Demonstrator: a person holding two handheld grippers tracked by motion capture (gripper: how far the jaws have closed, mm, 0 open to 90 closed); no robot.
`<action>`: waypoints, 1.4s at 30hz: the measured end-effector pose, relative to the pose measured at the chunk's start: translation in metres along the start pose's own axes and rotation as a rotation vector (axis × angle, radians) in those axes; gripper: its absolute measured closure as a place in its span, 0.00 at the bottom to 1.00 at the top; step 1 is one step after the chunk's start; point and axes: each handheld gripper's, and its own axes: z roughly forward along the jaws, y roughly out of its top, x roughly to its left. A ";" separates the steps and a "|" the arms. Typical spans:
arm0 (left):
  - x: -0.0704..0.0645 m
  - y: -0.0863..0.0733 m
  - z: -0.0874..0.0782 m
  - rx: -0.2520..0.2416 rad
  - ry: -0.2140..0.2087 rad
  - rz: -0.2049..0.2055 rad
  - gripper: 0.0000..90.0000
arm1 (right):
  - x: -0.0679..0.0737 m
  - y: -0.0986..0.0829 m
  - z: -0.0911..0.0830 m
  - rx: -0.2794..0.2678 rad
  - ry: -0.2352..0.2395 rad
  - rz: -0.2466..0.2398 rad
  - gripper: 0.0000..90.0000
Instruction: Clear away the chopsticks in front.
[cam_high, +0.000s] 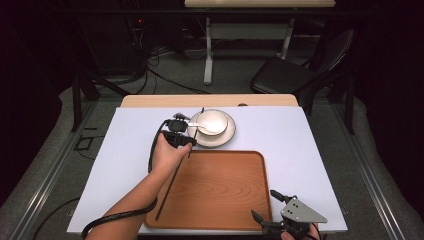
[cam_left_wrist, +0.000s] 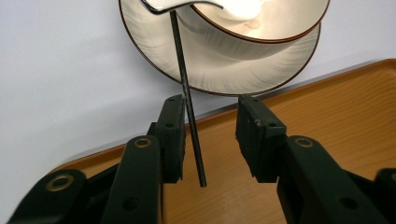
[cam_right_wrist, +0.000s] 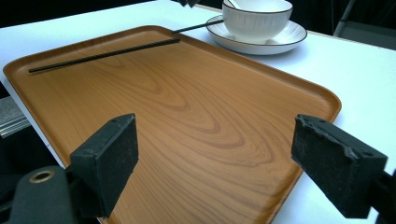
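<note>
Black jaws of the left gripper (cam_left_wrist: 210, 140) stand partly open, a clear gap between the two pads, and a thin black chopstick (cam_left_wrist: 187, 93) runs up through that gap. It lies hard against the inner face of one jaw, or just beside it; I cannot tell whether it touches, and the other jaw is well clear, so nothing is clamped. Its near tip hangs free between the jaws above the wooden tray (cam_left_wrist: 336, 107), and its long axis runs away from the gripper, straight toward the plate (cam_left_wrist: 154, 51) and up to where the spoon handle (cam_left_wrist: 159, 7) curls over the bowl (cam_left_wrist: 280, 23).

From the high view, the left gripper (cam_high: 181, 136) sits at the tray's far left corner, just short of the plate (cam_high: 227, 137) with the bowl (cam_high: 212, 120) on it, and the chopstick (cam_high: 198, 125) slants steeply there, its upper end over the bench (cam_high: 125, 150).

A second chopstick (cam_high: 170, 187) lies flat along the left edge of the tray (cam_high: 225, 190), long axis running near to far.

The right gripper (cam_high: 274, 207) hangs at the tray's near right corner, jaws spread wide and holding nothing, well apart from both sticks. So the left hand is by far the nearer, and I judge the coming move turns on closing squarely across that slanted stick.
</note>
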 end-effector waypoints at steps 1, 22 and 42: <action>0.000 0.001 0.003 0.009 -0.001 -0.010 0.71 | 0.000 0.000 0.000 0.000 0.001 0.000 0.16; 0.010 0.006 0.037 0.101 0.011 -0.112 0.83 | -0.001 0.000 -0.002 -0.005 0.002 0.004 0.16; 0.015 0.005 0.043 0.115 0.045 -0.157 0.96 | 0.000 0.001 -0.002 -0.008 0.005 0.001 0.16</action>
